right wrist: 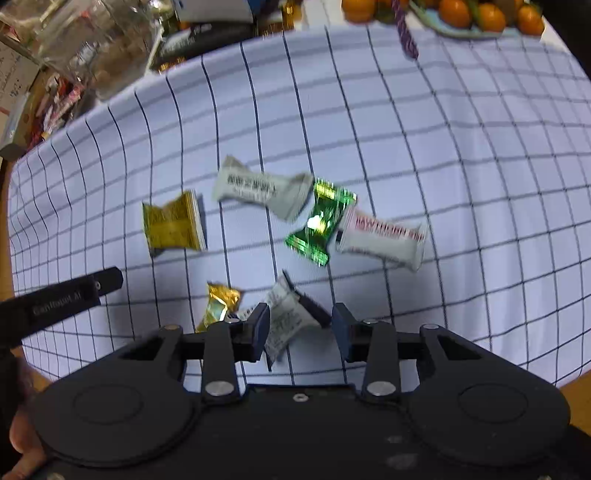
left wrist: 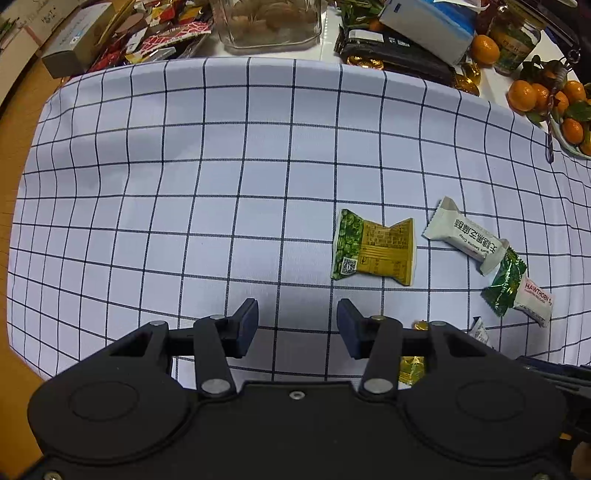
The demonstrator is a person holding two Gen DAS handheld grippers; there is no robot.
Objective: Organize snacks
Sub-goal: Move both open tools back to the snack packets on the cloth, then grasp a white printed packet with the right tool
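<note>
Several wrapped snacks lie on the checked cloth (left wrist: pixel 221 166). In the left wrist view there is a green-and-yellow packet (left wrist: pixel 373 247), a white sesame bar (left wrist: pixel 465 236), a green candy (left wrist: pixel 504 284) and a white hawthorn packet (left wrist: pixel 535 299). My left gripper (left wrist: pixel 298 321) is open over bare cloth, left of them, and a gold candy (left wrist: pixel 412 365) is half hidden under its right linkage. My right gripper (right wrist: pixel 300 325) is open just above a small white packet (right wrist: pixel 286 317), which lies close to its left finger. A gold candy (right wrist: pixel 219 302), the green candy (right wrist: pixel 321 221) and the hawthorn packet (right wrist: pixel 384 236) lie around it.
Along the cloth's far edge are a glass jar (left wrist: pixel 269 22), boxes (left wrist: pixel 77 37), dark packets (left wrist: pixel 391 51) and a plate of oranges (left wrist: pixel 546 99). The left gripper's arm (right wrist: pixel 70 295) reaches in at the right wrist view's left. A hand (right wrist: pixel 22 443) shows at the lower left. Wooden tabletop (left wrist: pixel 22 122) borders the cloth.
</note>
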